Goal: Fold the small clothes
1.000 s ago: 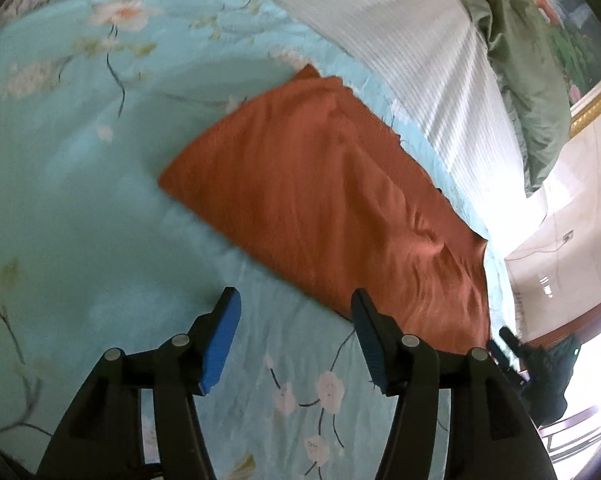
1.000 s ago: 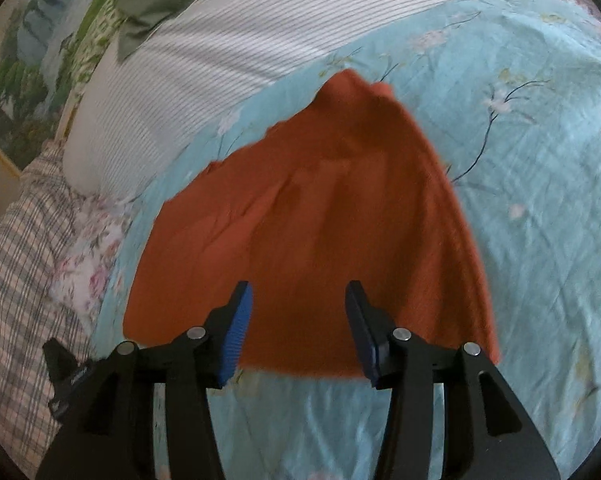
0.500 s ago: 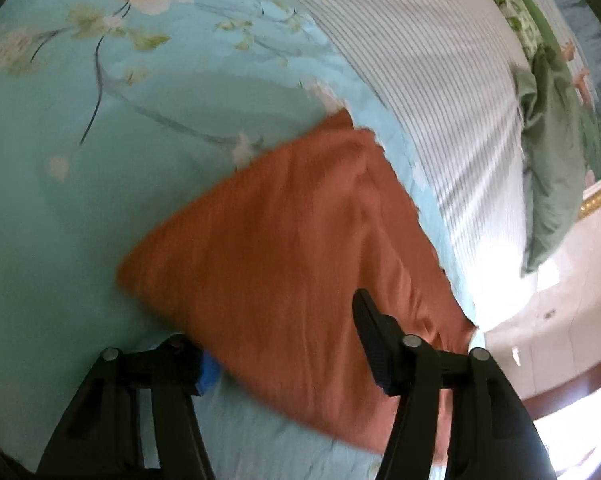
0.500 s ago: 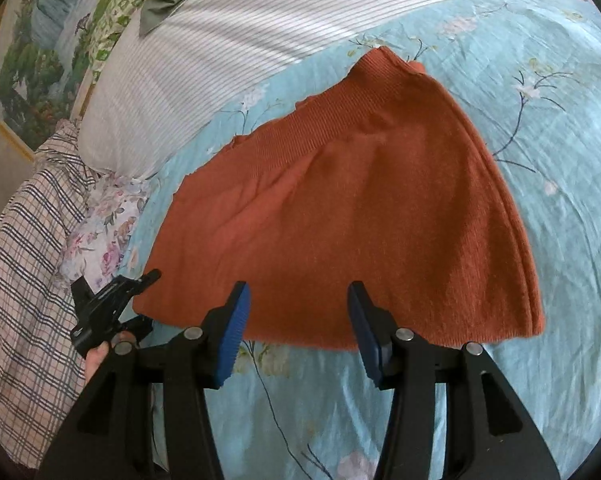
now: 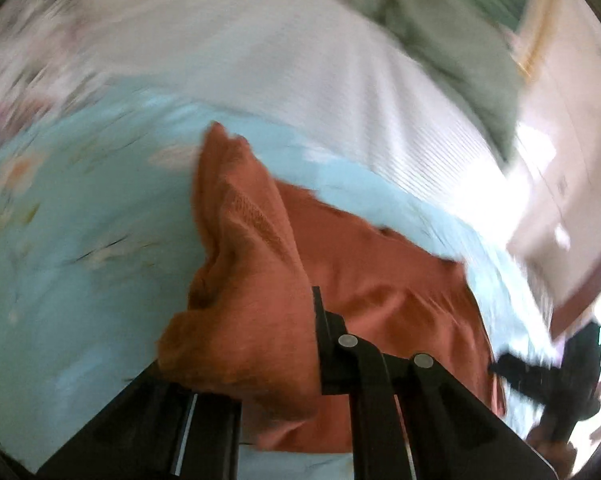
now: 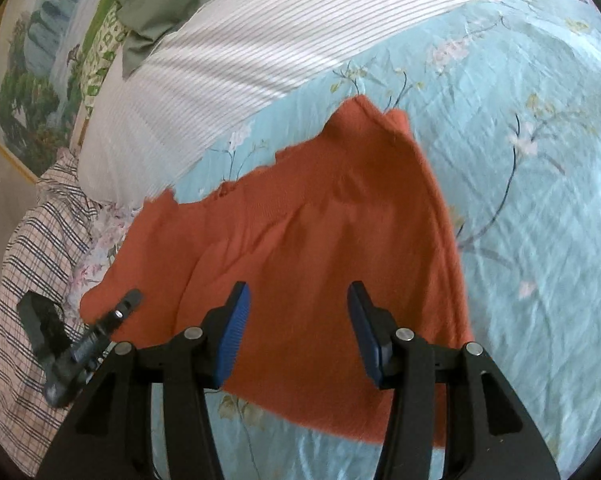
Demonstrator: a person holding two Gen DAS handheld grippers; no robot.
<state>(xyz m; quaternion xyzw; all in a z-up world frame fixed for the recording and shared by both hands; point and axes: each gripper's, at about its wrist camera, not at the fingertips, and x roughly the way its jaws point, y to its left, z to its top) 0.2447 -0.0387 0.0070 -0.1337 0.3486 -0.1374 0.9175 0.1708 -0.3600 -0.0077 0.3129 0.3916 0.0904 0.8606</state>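
Two grippers: over the bed (image 6: 540, 200).
Left gripper (image 5: 300, 344): closing, pinching the orange garment (image 5: 252, 280).
Right gripper (image 6: 298, 332): spread, holding nothing.

Bed (image 6: 540, 208) spread with a light blue floral cover. Directly on it, an orange knit garment (image 6: 320, 240), mostly flat in the right wrist view, near edge by the lens, narrow end pointing far. Its left part bunched and raised off the cover in the left wrist view (image 5: 252, 280). Beyond, at the far side, a white striped pillow (image 6: 228, 64), with a green cloth (image 6: 152, 4) farther back. At left, a plaid fabric (image 6: 32, 248) beside a floral patch.
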